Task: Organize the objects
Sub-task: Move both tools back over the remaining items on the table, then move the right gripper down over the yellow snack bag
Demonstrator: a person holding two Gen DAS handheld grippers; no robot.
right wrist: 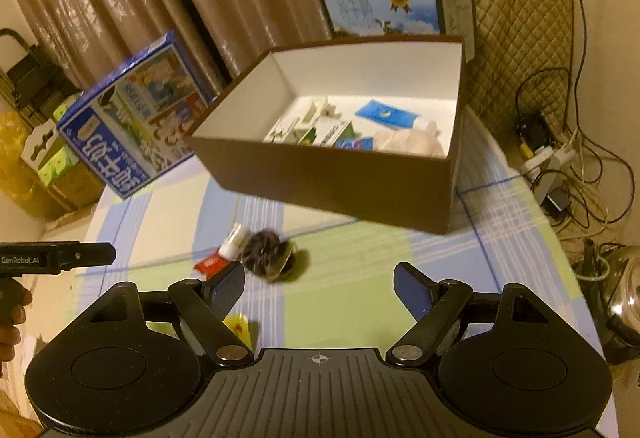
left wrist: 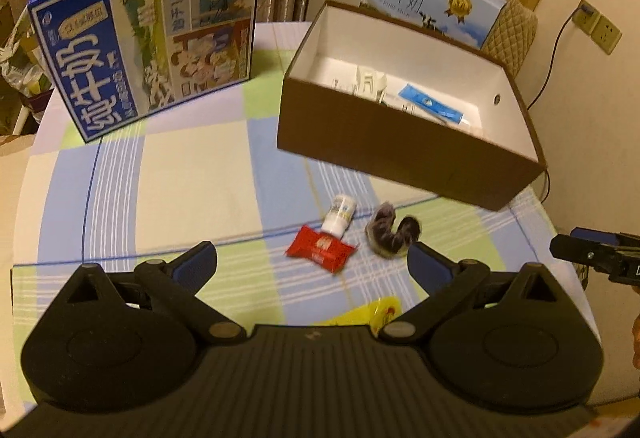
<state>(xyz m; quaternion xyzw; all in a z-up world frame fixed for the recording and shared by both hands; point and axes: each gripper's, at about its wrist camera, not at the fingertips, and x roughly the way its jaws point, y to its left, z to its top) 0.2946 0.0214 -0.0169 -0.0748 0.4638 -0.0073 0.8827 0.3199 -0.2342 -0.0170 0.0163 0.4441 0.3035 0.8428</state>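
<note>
Left wrist view: the left gripper (left wrist: 312,258) hangs over the checked tablecloth (left wrist: 192,174) with its jaws spread wide and nothing between them. The right gripper (right wrist: 319,288) is likewise spread and empty.

Nearest lies a yellow packet (left wrist: 376,312), half hidden under the left gripper's body. Just beyond sit a red sachet (left wrist: 322,248), a small white bottle (left wrist: 340,214) touching its far edge, and a dark furry scrunchie (left wrist: 394,234) curled in a C beside them. Behind these stands the brown box (left wrist: 384,142), open-topped with a white inside, already holding a blue-and-white tube (left wrist: 430,104) and some pale bits. Two milk cartons (left wrist: 148,38) stand farther back.

Risks, as I judge them:
- The sachet and bottle touch, so closing on one could nudge or roll the other.
- The sachet is flat and slick; jaws may slide over it rather than pinch it.
- The scrunchie is soft and may snag on one finger.
- The two grippers hover close together and could collide if both reach for the same cluster.
- The box wall is tall; a low carry could knock it.
</note>
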